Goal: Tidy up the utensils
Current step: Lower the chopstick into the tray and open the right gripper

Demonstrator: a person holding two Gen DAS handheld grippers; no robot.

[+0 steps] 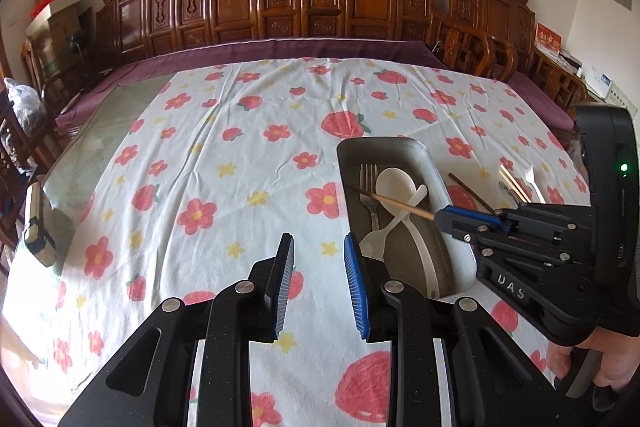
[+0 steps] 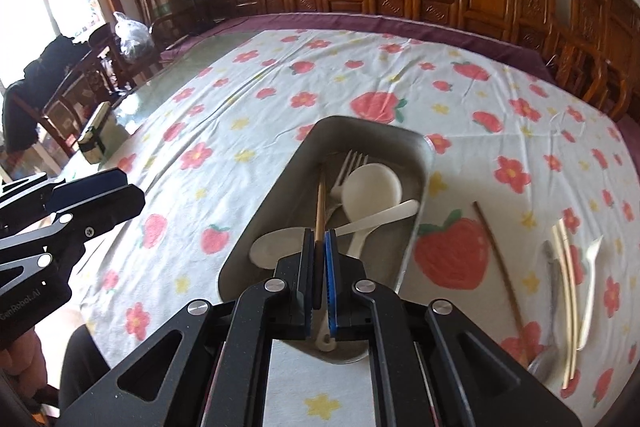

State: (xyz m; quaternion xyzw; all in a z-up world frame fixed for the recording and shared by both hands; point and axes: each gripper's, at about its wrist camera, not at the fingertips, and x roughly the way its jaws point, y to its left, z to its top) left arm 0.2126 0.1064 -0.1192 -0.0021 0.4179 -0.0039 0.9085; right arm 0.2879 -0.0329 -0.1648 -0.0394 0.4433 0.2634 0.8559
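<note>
Right gripper point(image 2: 320, 247) is clenched on a brown chopstick point(image 2: 320, 203), pinching it near one end between the two pads. Seen from the right wrist camera, the chopstick runs straight ahead from the fingers, along the long axis of the metal tray point(image 2: 412, 143), with its dark tip pointing toward the tray's far wall. From the left wrist camera the same chopstick point(image 1: 400, 203) lies crosswise over the tray point(image 1: 434, 163), pointing to the left across the fork point(image 1: 370, 187) and the white spoon point(image 1: 394, 183); whether it touches them cannot be told. A second white spoon point(image 1: 424, 259) and a white plastic spoon point(image 1: 380, 235) also lie in the tray, handles crossing.

Left gripper point(image 1: 319, 283) hangs released, fingers parted, over the flowered tablecloth point(image 1: 224, 147) just left of the tray, grasping nothing.

Right of the tray, on the cloth, lie another brown chopstick point(image 2: 500, 267), a metal spoon point(image 2: 554, 299), a pale pair of chopsticks point(image 2: 566, 291) and a white plastic fork point(image 2: 592, 267), all with their long axes roughly parallel to the tray's long side.
</note>
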